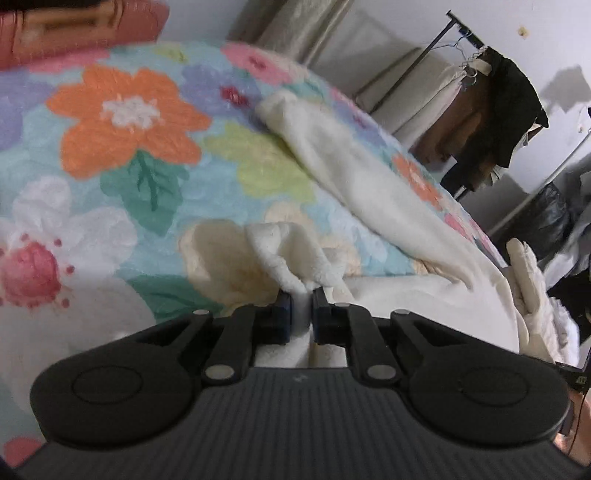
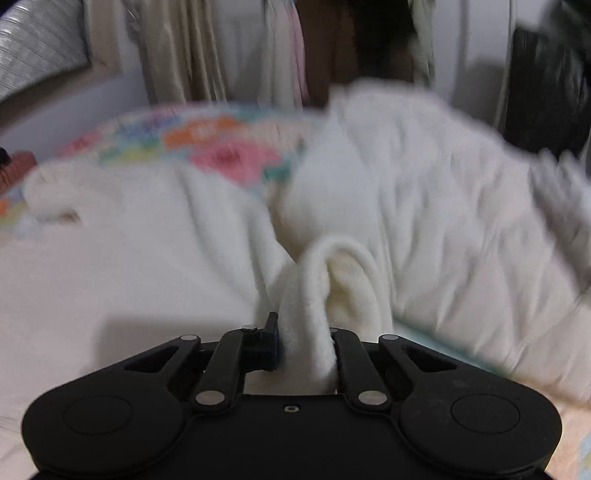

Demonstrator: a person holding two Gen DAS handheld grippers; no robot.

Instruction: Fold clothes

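Note:
A cream fleece garment (image 1: 369, 192) lies on a bed with a bright flowered blanket (image 1: 122, 122). One long part, like a sleeve, stretches from the far middle toward the right. My left gripper (image 1: 303, 306) is shut on a bunched fold of the garment near the blanket. In the right wrist view the same cream garment (image 2: 424, 206) is spread wide and blurred. My right gripper (image 2: 306, 332) is shut on a thick fold of it that loops up between the fingers.
A clothes rack (image 1: 491, 110) with dark and tan garments stands beyond the bed's far right side. A pink pillow (image 1: 85, 29) lies at the far left. Curtains and hanging clothes (image 2: 280, 51) stand behind the bed. A black bag (image 1: 546, 218) sits right of the bed.

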